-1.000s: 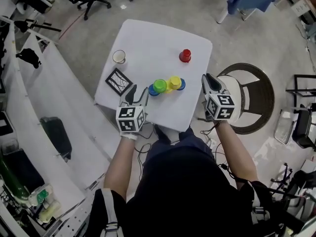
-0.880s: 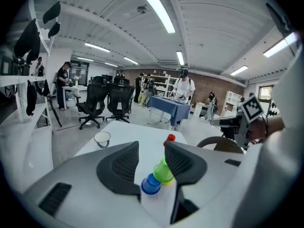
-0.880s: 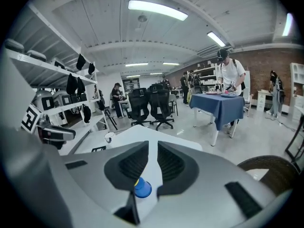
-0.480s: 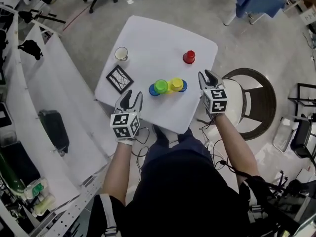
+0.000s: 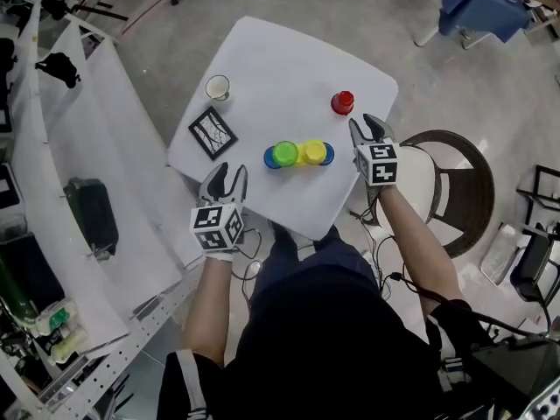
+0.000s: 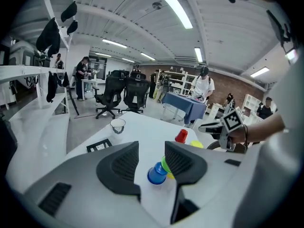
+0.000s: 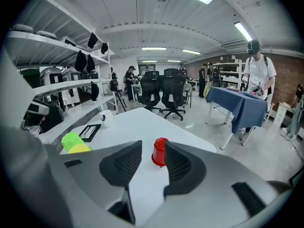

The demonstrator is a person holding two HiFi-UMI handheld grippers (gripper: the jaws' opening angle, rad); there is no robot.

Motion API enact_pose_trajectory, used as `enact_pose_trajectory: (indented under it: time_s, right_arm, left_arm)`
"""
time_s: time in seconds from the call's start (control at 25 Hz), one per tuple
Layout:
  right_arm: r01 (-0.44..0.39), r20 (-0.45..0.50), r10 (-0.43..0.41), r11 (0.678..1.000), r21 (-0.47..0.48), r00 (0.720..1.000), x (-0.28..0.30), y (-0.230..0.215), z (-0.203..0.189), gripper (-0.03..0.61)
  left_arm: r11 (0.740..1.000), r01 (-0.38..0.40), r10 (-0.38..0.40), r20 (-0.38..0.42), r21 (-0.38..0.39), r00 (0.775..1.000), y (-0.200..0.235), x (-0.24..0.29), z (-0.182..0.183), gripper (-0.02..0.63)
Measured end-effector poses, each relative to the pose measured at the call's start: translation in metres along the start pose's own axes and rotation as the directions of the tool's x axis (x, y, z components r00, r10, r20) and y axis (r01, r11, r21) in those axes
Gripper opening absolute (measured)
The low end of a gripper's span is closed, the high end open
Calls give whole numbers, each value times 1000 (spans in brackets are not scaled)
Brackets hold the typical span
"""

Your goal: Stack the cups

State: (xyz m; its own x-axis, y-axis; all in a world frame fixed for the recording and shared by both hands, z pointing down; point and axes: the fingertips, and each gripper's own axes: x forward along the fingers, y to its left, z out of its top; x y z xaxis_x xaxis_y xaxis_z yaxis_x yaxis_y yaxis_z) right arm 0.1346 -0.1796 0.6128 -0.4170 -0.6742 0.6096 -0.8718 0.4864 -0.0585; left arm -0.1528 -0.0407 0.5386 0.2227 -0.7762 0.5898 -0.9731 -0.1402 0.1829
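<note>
Cups are sitting in a touching row near the table's front edge: blue cup, green cup, yellow cup, second blue cup. The red cup is standing apart by the right edge. The left gripper is hovering at the front-left edge, jaws apart and empty. The right gripper, off the right edge, is opening and empty. A white mug is sitting at the left edge, contents unclear.

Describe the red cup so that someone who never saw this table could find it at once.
Find the white square table. Near its middle sits a cluster of blue, green and yellow cups; the red cup stands apart from them, near the right-hand corner. It alone is red.
</note>
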Motion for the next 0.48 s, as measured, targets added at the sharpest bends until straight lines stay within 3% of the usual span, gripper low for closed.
enact_pose_trajectory:
  time_s: [0.48]
  right_arm:
    - [-56,-166,50,998,-31,985,70,-27,-35,178]
  left_arm:
    - [996,-80,78,-29,-49,997,0,5,-14,169]
